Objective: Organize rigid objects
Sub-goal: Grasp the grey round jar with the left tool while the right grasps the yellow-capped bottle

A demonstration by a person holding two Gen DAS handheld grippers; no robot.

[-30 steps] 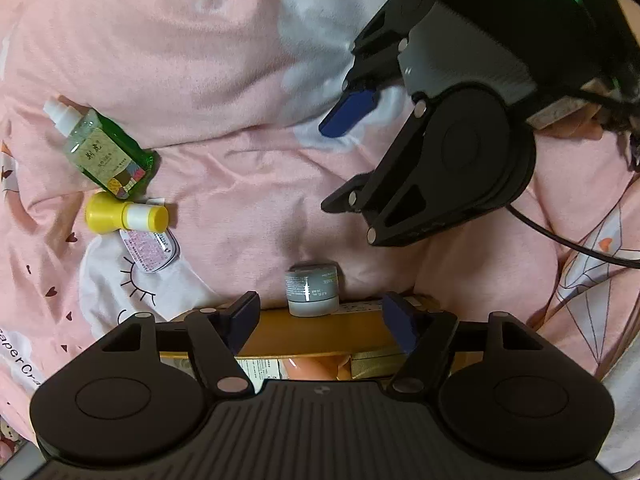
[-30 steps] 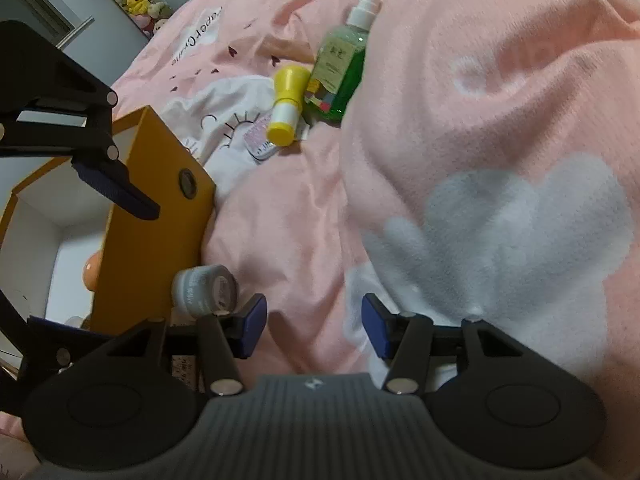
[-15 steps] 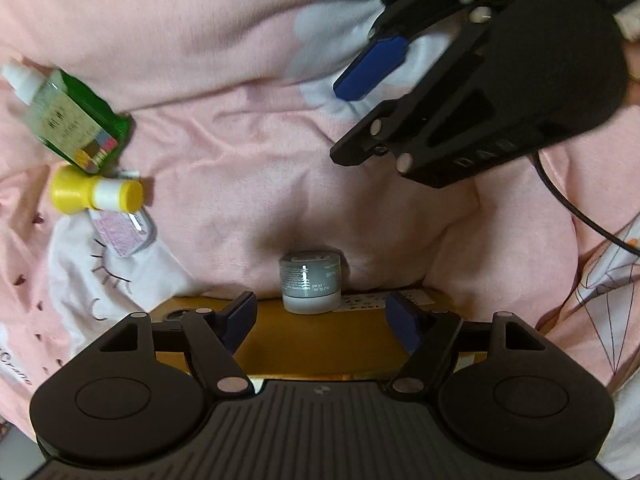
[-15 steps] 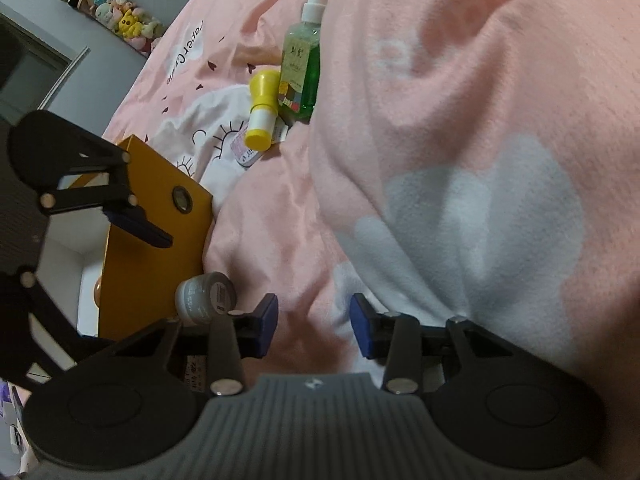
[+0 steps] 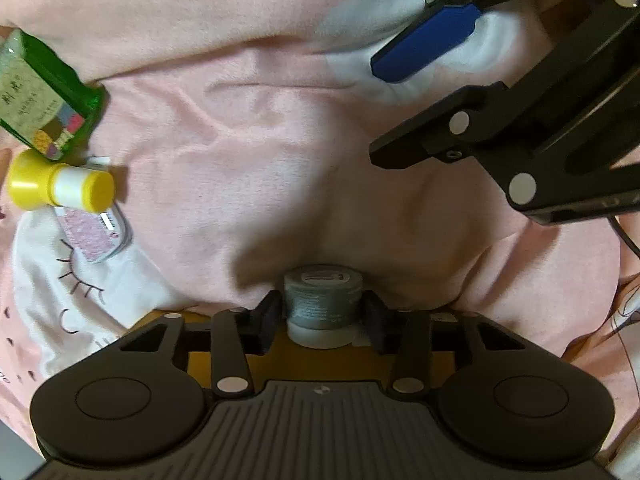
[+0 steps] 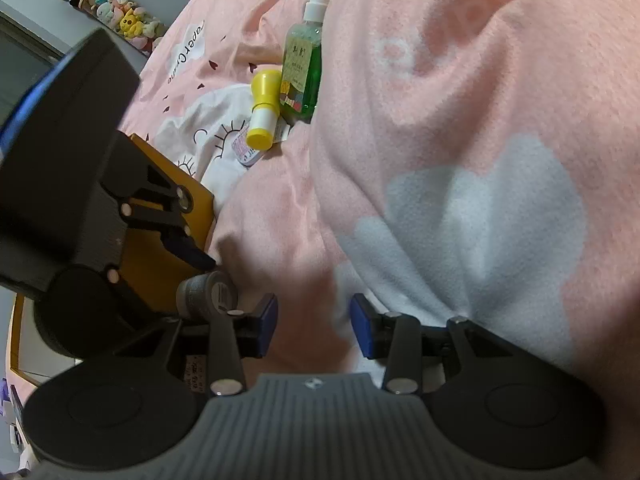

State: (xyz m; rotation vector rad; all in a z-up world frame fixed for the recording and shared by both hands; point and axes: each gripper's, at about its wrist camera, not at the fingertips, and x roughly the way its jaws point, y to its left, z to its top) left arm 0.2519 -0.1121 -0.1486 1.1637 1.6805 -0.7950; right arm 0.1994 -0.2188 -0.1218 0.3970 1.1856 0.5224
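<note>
A small grey jar [image 5: 323,305] sits on the rim of an orange box [image 5: 320,356]. My left gripper [image 5: 322,312] has its two pads against the jar's sides and is shut on it; the jar also shows in the right wrist view [image 6: 207,293]. My right gripper [image 6: 313,330] is open and empty, hovering over the pink blanket, and appears at the top right of the left wrist view [image 5: 404,112]. A green spray bottle [image 6: 302,66], a yellow-capped tube [image 6: 263,114] and a small pink packet [image 5: 93,232] lie on the blanket to the left.
The orange box [image 6: 168,232] stands at the left of the right wrist view with my left gripper over it. The pink blanket [image 6: 460,160] bulges high on the right. Plush toys [image 6: 116,12] line a far shelf.
My left gripper has moved forward and closed its fingers on the grey jar. My right gripper has lifted up and to the right in the left wrist view, still open.
</note>
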